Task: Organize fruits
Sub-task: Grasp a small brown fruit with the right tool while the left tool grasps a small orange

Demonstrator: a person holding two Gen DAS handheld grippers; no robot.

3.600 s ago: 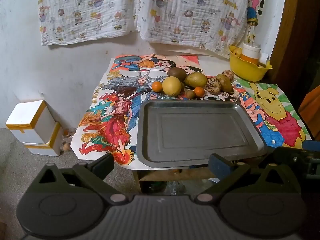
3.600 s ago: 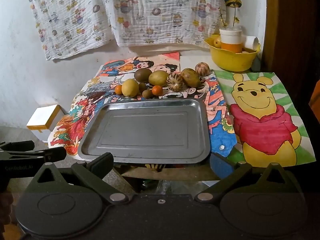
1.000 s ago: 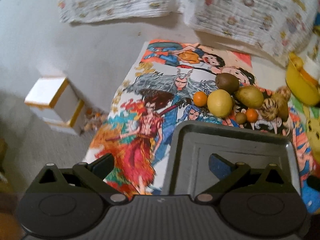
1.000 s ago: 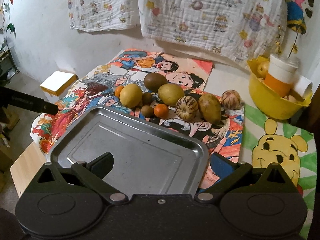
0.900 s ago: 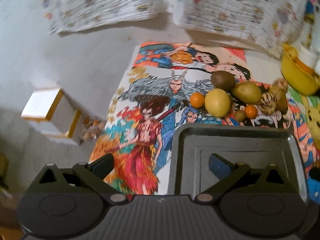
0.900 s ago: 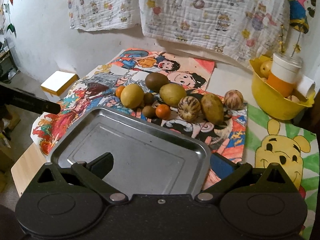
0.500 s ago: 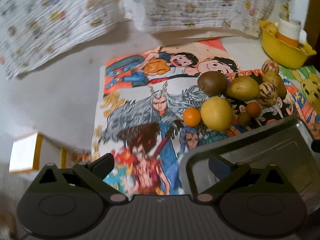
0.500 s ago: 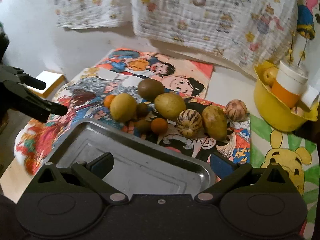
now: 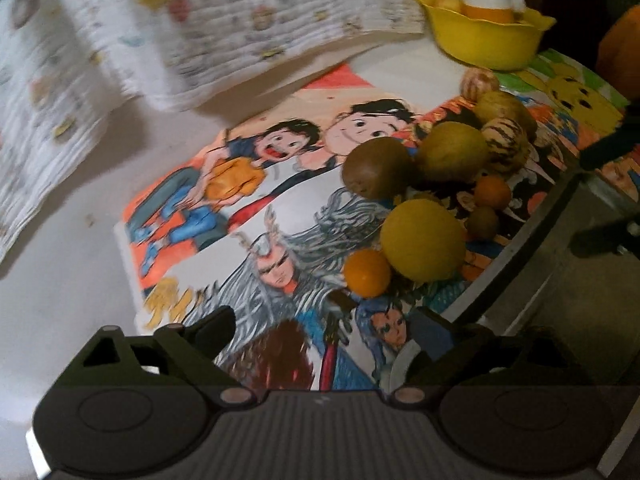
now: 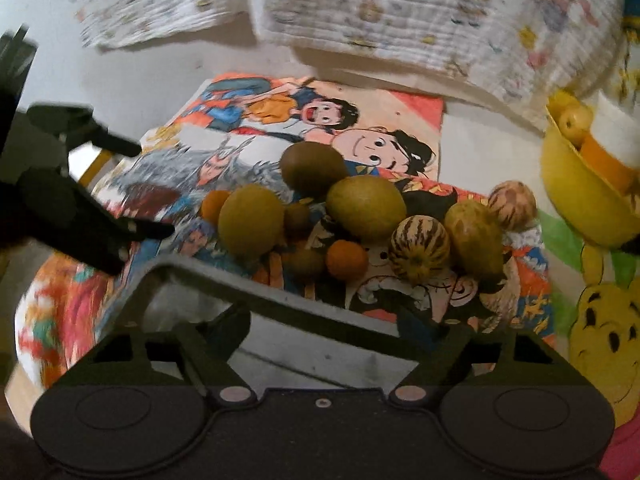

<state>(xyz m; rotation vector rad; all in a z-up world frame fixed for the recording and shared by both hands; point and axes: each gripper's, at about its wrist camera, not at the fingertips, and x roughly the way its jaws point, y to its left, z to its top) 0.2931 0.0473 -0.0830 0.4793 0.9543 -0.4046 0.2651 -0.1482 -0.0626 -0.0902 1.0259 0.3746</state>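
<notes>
Fruit cluster: lying on the cartoon-printed mat (image 9: 256, 216), just beyond the far rim of the metal tray (image 10: 224, 280).

Left gripper (image 9: 324, 328): jaws standing apart with nothing between them, having just been closing a little. The small orange fruit (image 9: 367, 273) and the large yellow fruit (image 9: 423, 240) are sitting just ahead of its tips, clear of both fingers.

Right gripper (image 10: 324, 324): jaws apart and empty, also narrowing just now, hovering over the tray's far edge. The second small orange fruit (image 10: 346, 261), a small brown fruit (image 10: 303, 261) and the striped fruit (image 10: 419, 253) are lying just ahead, untouched.

Yellow bowl (image 10: 576, 204): sitting apart at the right.
</notes>
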